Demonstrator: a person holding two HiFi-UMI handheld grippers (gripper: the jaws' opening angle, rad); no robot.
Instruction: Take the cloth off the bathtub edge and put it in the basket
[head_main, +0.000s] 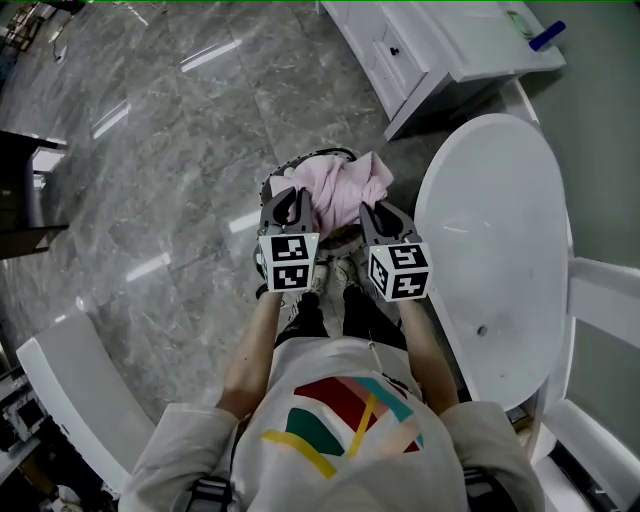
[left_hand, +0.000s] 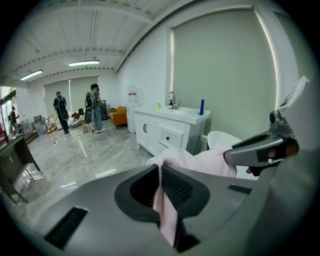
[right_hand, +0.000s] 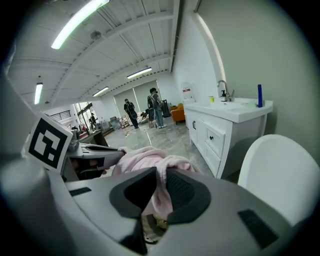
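Grey floor (head_main: 150, 150) | basket (head_main: 272, 183) under pink cloth (head_main: 345, 190) | left gripper (head_main: 288, 203), right gripper (head_main: 385, 215) both clamped on cloth

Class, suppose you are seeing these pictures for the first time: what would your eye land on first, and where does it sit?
The pink cloth is bunched in the middle of the head view, pinched from either side by the left gripper and the right gripper, over a basket on the grey floor. Close beside it, a large white bathtub fills the right side.
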